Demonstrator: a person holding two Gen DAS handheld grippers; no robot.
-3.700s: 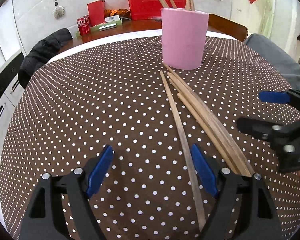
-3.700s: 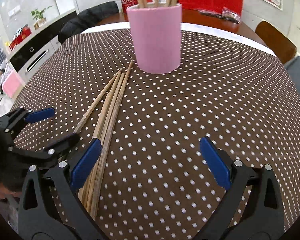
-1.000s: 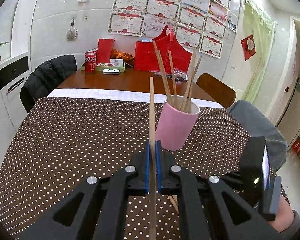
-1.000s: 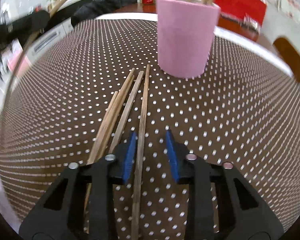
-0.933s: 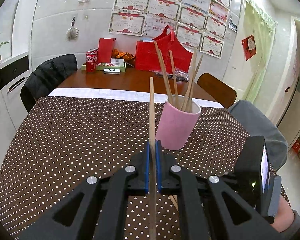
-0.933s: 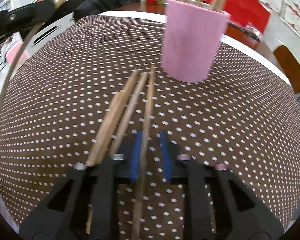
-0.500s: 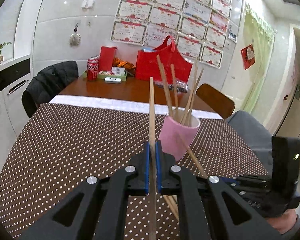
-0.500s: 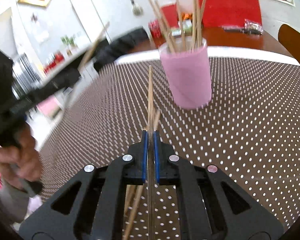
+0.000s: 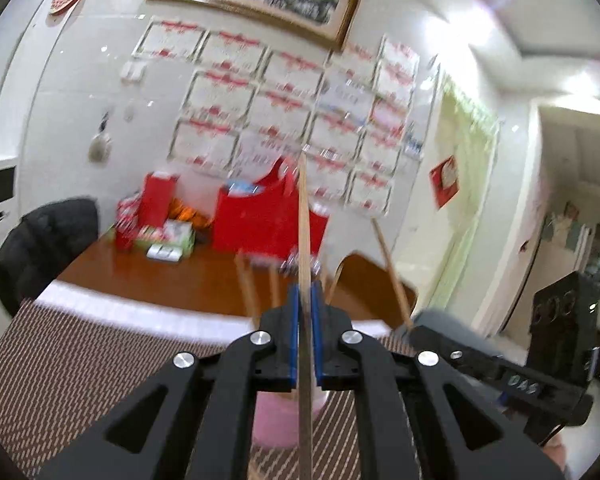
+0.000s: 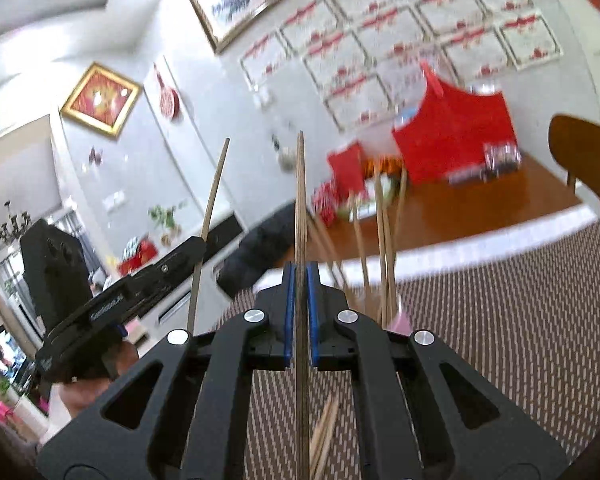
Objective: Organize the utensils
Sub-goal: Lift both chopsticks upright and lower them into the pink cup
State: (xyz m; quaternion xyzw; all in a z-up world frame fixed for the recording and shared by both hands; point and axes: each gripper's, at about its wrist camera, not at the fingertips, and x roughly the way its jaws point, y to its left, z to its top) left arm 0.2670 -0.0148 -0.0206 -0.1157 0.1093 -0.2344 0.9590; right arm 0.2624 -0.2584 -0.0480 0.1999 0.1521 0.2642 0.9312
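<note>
On the dotted brown surface (image 10: 500, 320) stands the pink cup (image 9: 276, 420), chopsticks loose beside it. Left gripper (image 9: 305, 336) and right gripper (image 10: 299, 312) each have their jaws clamped on one chopstick (image 9: 303, 240). Both long sticks could collide above the crowded cup, or pivot in those thin grips.

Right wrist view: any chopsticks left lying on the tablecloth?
Yes, a few loose chopsticks lie on the dotted tablecloth just below the right gripper.

Pink cup (image 9: 278, 420) mostly hidden behind fingers (image 9: 294, 336).
</note>
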